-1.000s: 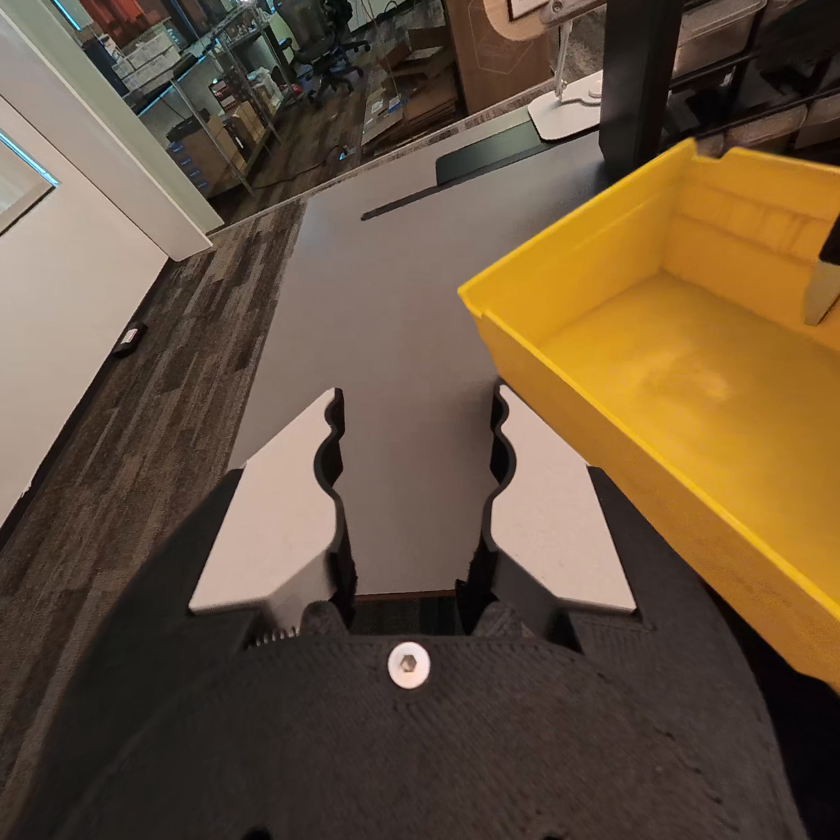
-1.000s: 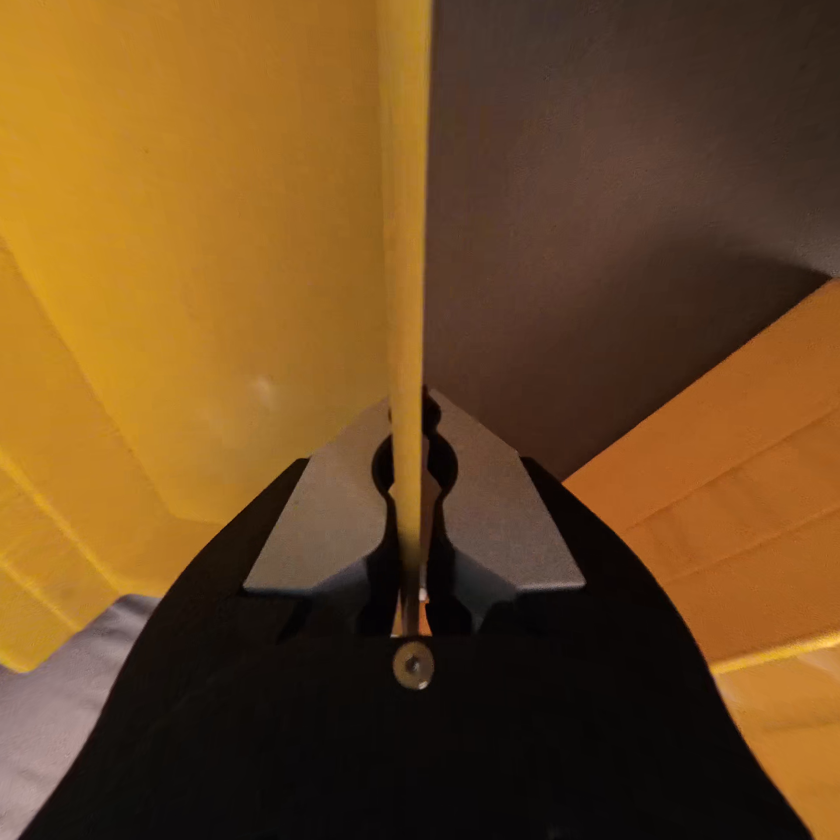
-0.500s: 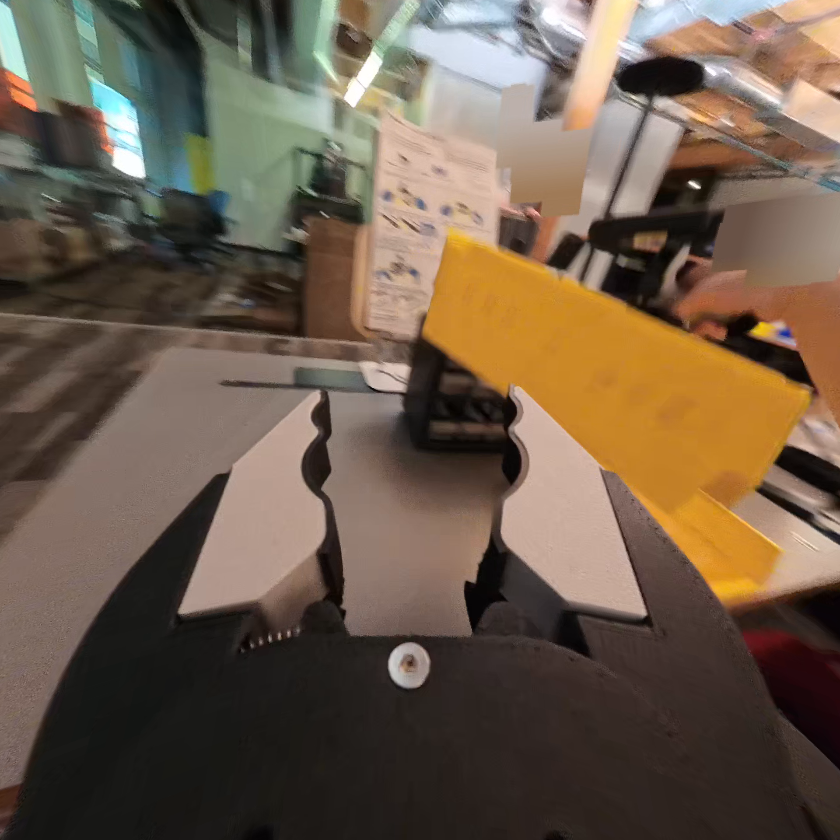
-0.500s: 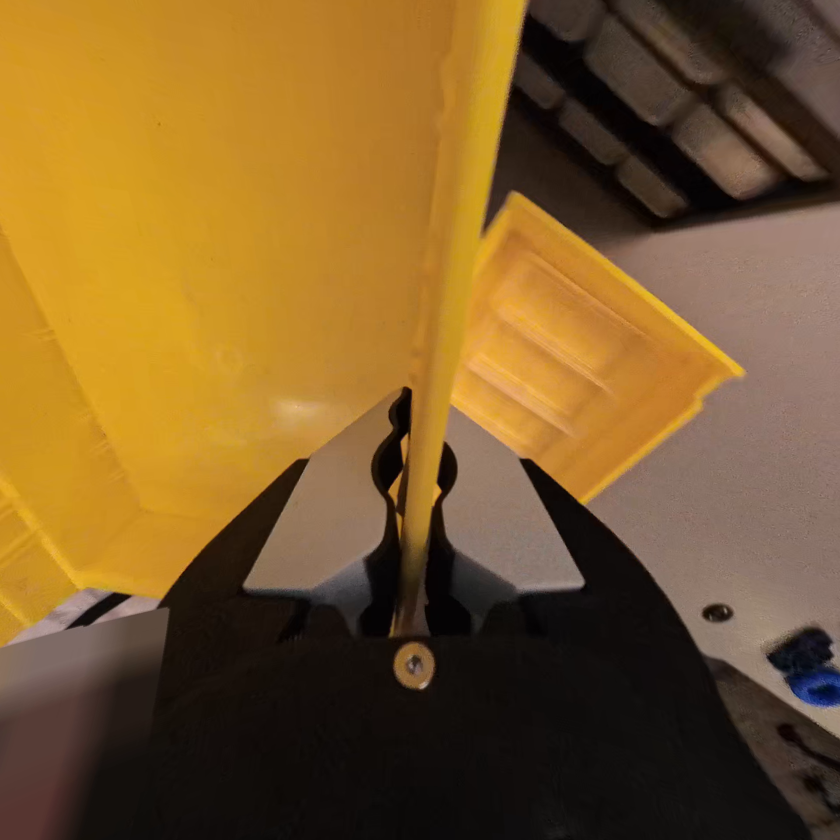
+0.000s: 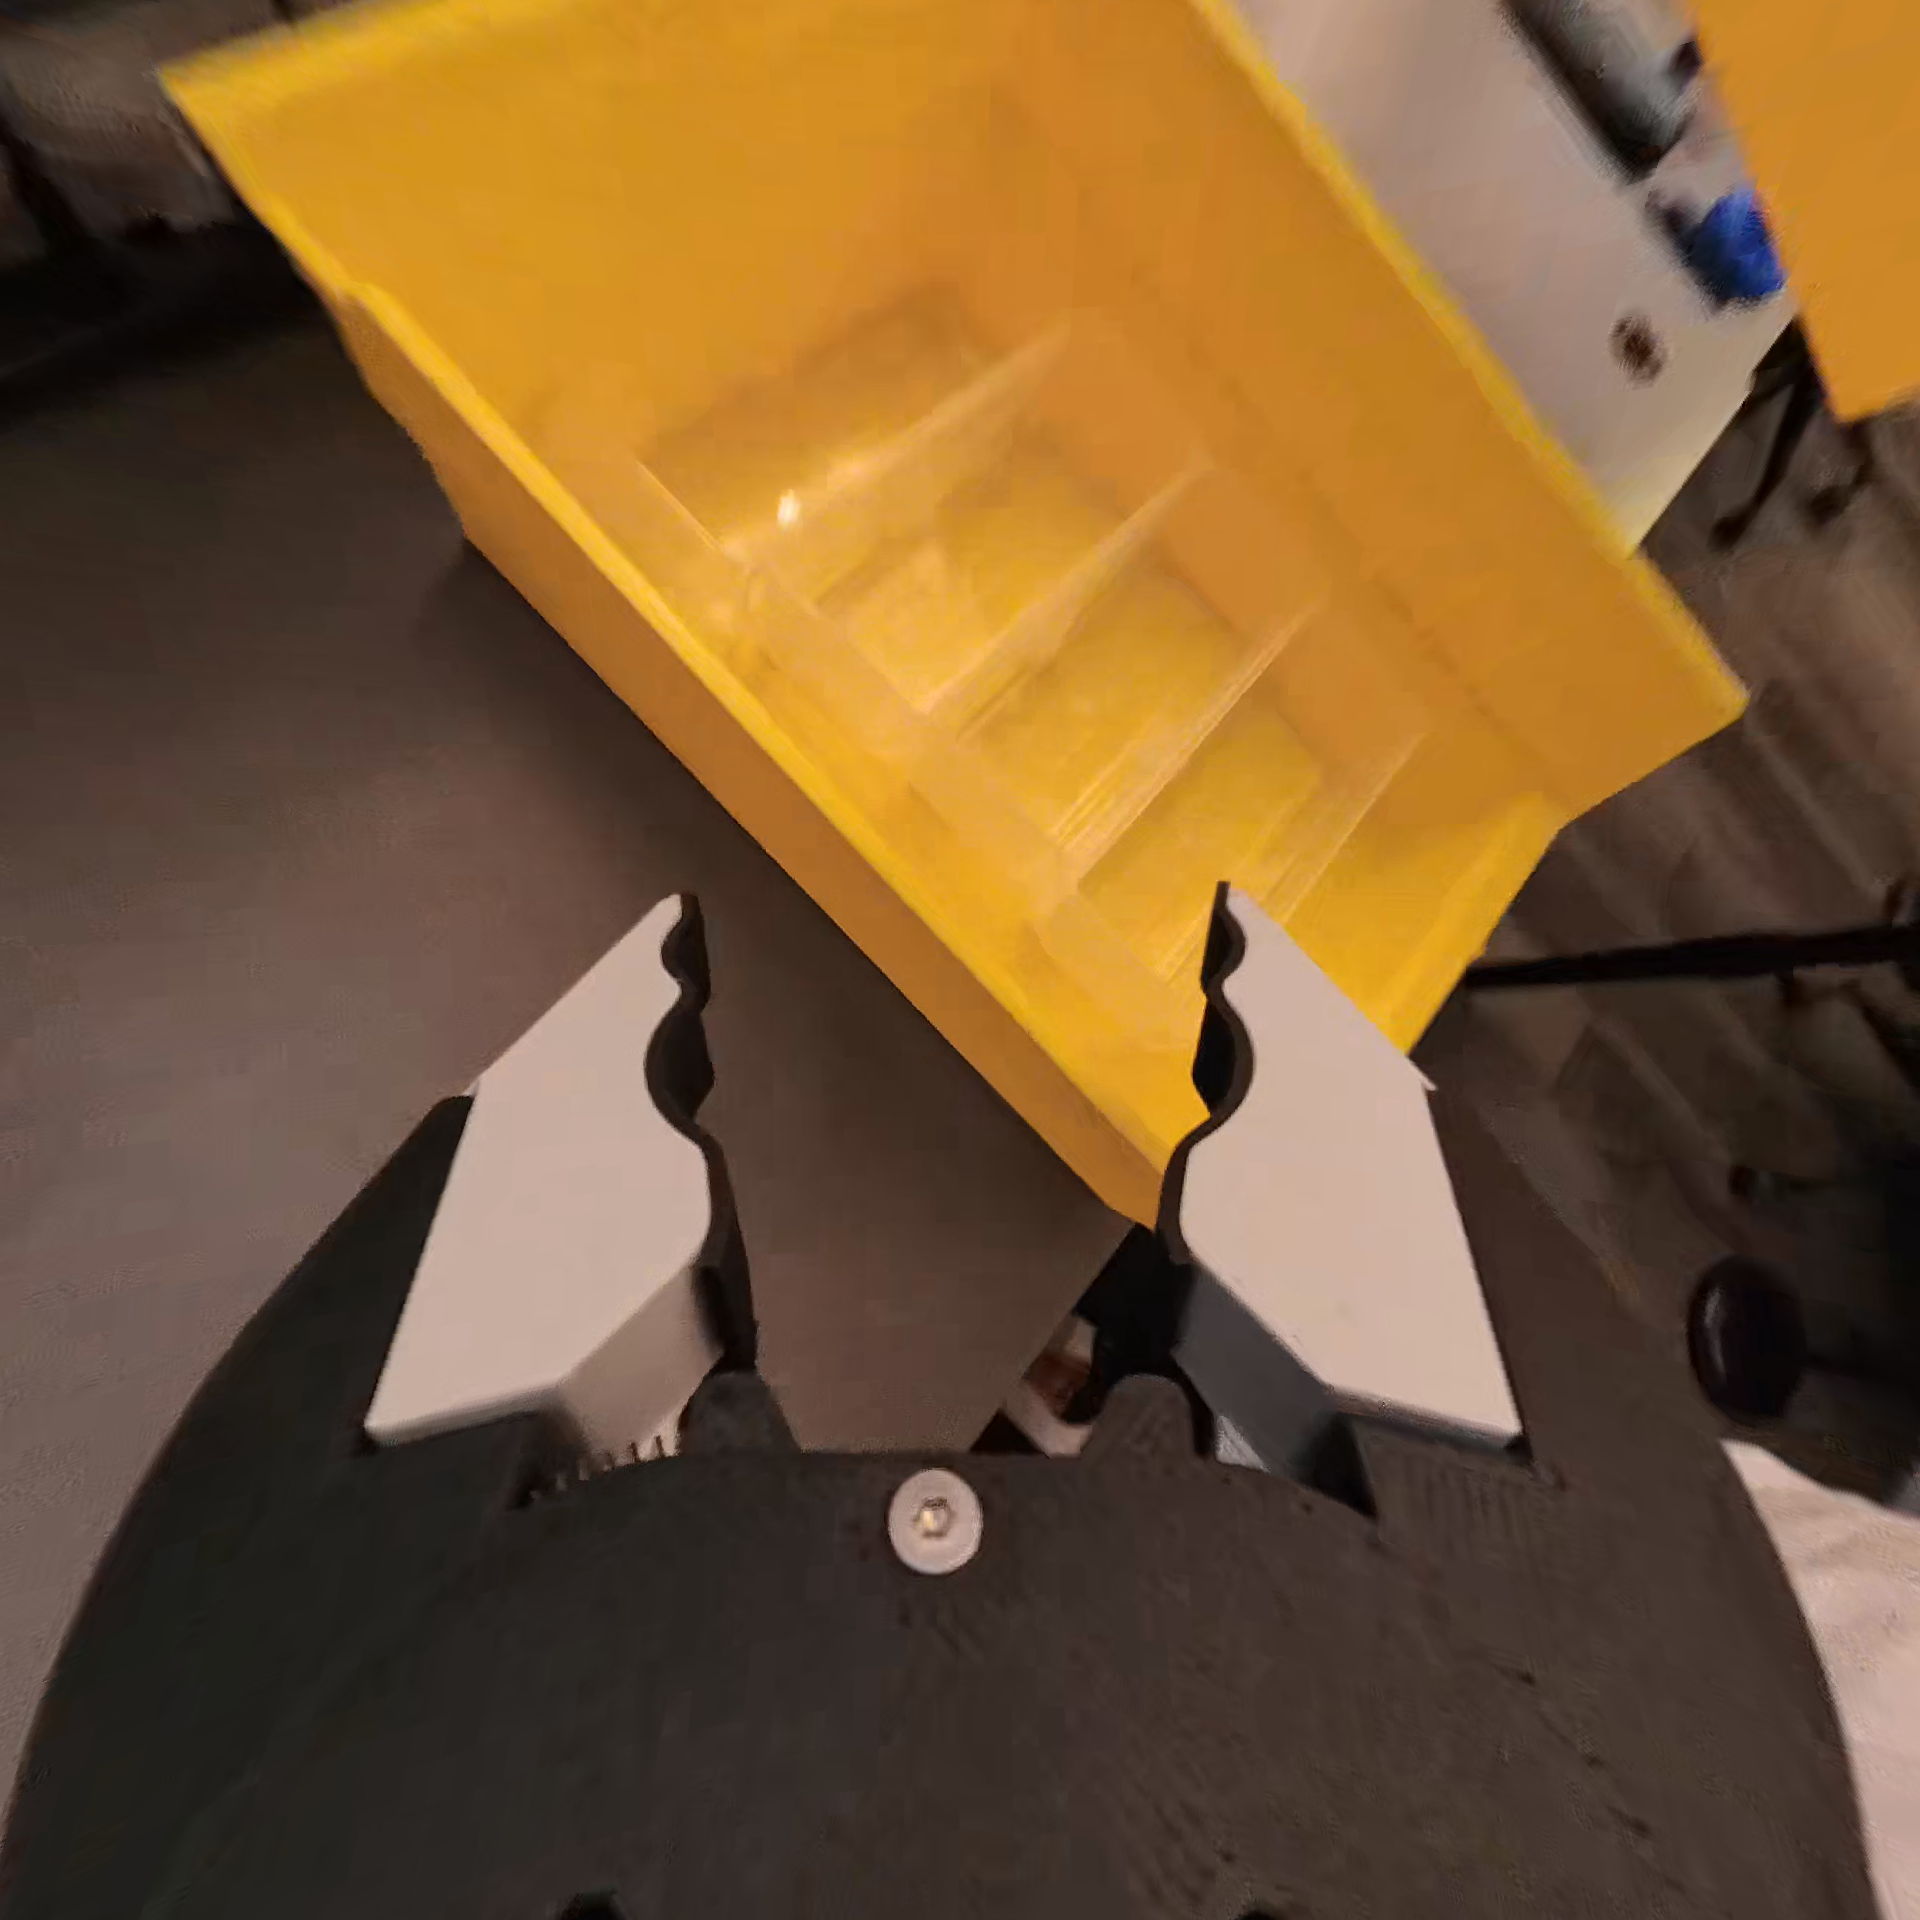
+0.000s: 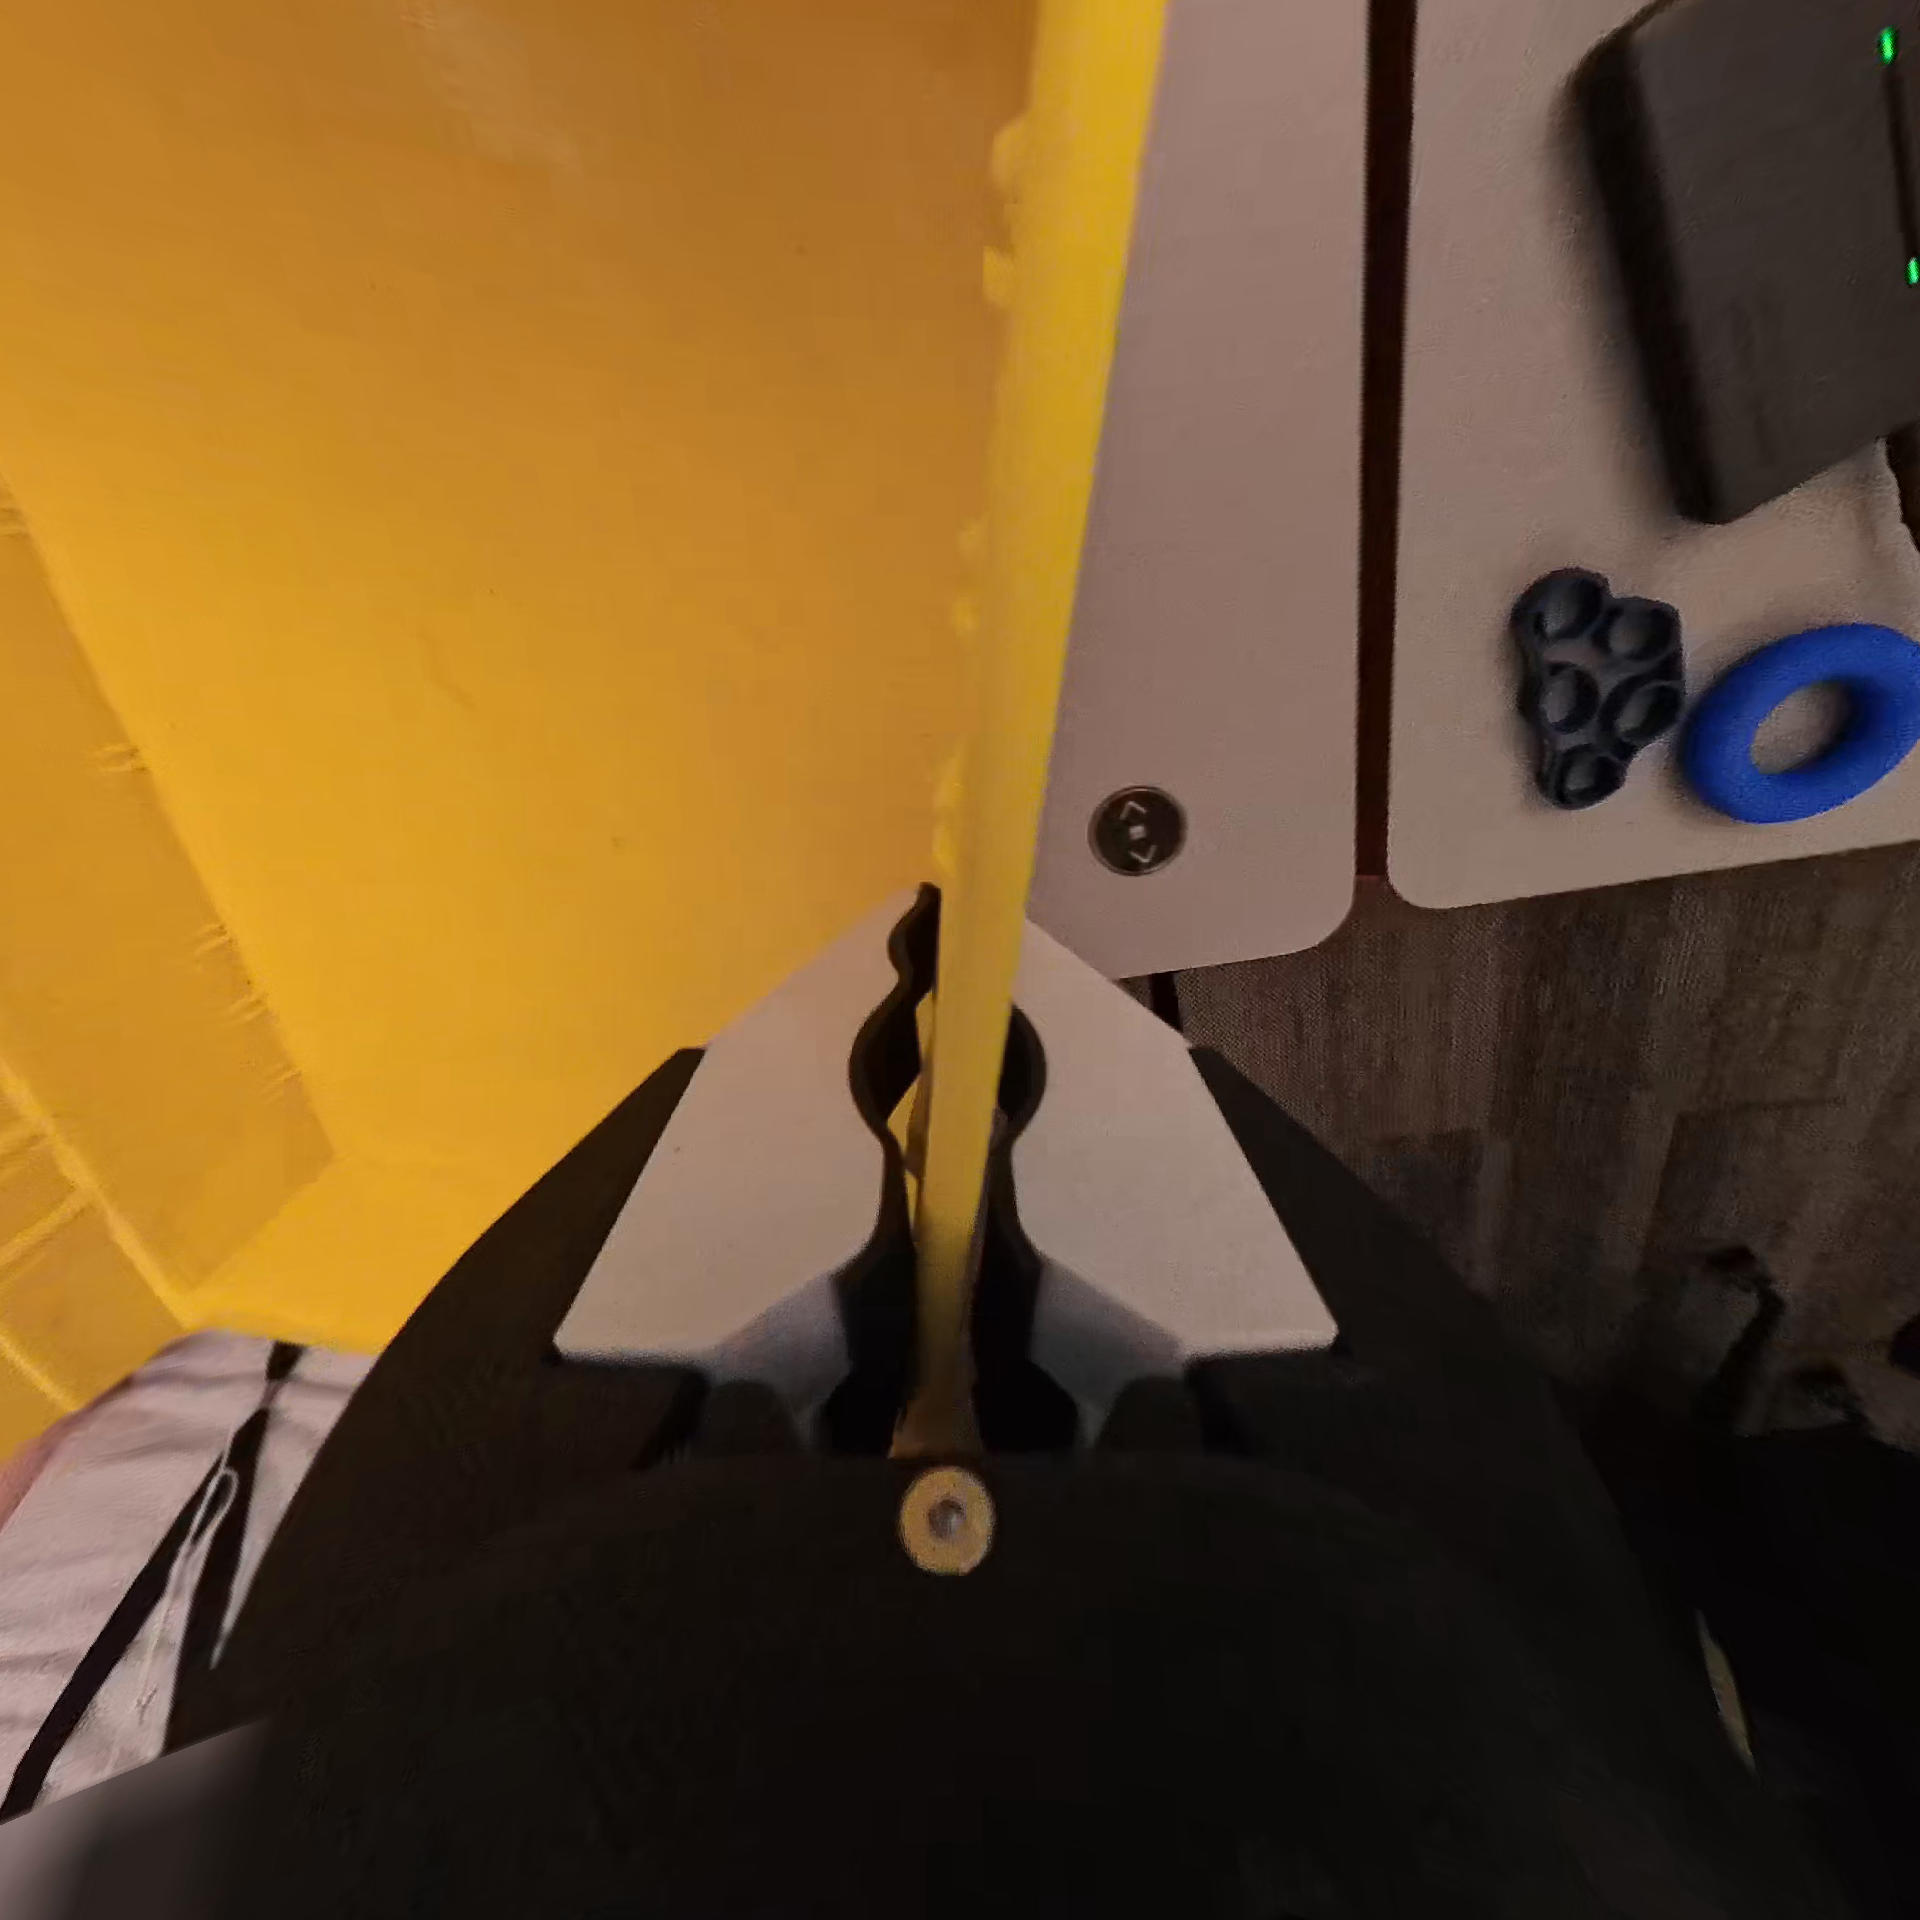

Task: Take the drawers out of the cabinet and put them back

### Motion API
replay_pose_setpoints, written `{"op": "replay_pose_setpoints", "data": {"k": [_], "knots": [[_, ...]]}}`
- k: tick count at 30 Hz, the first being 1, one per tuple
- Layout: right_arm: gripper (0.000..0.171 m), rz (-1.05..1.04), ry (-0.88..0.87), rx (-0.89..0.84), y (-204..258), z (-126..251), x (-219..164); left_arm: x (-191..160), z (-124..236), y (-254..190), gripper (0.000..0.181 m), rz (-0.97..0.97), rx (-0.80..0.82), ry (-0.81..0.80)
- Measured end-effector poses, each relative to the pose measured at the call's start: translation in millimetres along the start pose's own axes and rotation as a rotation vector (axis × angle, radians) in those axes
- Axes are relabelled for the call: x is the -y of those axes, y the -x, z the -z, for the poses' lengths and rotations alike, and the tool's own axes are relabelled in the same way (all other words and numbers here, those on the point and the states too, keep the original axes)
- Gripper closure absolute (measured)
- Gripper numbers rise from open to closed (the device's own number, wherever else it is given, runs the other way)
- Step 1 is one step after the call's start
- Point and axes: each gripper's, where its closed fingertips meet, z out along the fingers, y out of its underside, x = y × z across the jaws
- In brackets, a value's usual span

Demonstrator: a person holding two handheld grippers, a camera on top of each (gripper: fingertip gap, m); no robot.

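A yellow drawer lies on the grey table, open side up and empty. My left gripper is open just in front of it, with the drawer's near corner against the right finger. My right gripper is shut on the thin side wall of a second yellow drawer and holds it in the air. A part of that drawer shows at the top right of the left wrist view. The cabinet is not in view.
A white desk lies below the held drawer, with a round black button. A second white panel bears a dark blue pad, a blue ring and a black device. Grey carpet lies below. Across from one pair of fingers to the other is roughly 45 centimeters.
The left view swung from the room down onto the drawer on the table. My right gripper carried its drawer from beside the other drawer over to the white desk's edge, still shut on the wall.
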Motion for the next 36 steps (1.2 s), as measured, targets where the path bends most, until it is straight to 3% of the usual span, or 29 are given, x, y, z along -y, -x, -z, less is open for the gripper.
{"op": "replay_pose_setpoints", "data": {"k": [3,6,9,16,23,30,36], "knots": [[0.169,-0.023,0.066,-0.024,-29.3,-37.1,-0.1,-9.1,-12.9,6.5,0.085,-0.018,0.018,0.120],[0.169,-0.016,0.106,-0.025,-40.8,-71.5,9.3,-10.7,-7.4,18.8,0.121,-0.059,0.031,0.168],[0.169,0.021,0.145,-0.004,-39.6,-99.8,21.9,-17.4,2.3,21.7,0.159,0.005,-0.070,0.225],[0.170,0.126,0.032,0.048,-13.8,-132.5,92.2,-40.0,63.0,121.6,0.175,0.165,0.056,0.266],[0.170,0.162,0.020,0.038,-4.1,-134.0,133.9,-98.3,165.0,248.1,0.177,0.396,0.298,0.246],[0.169,0.154,0.021,0.010,-15.4,-131.2,137.6,-139.7,244.3,355.8,0.179,0.628,0.490,0.114],[0.168,0.141,-0.024,-0.033,-18.1,-126.2,122.1,-148.1,276.3,413.3,0.181,0.710,0.580,0.016]]}}
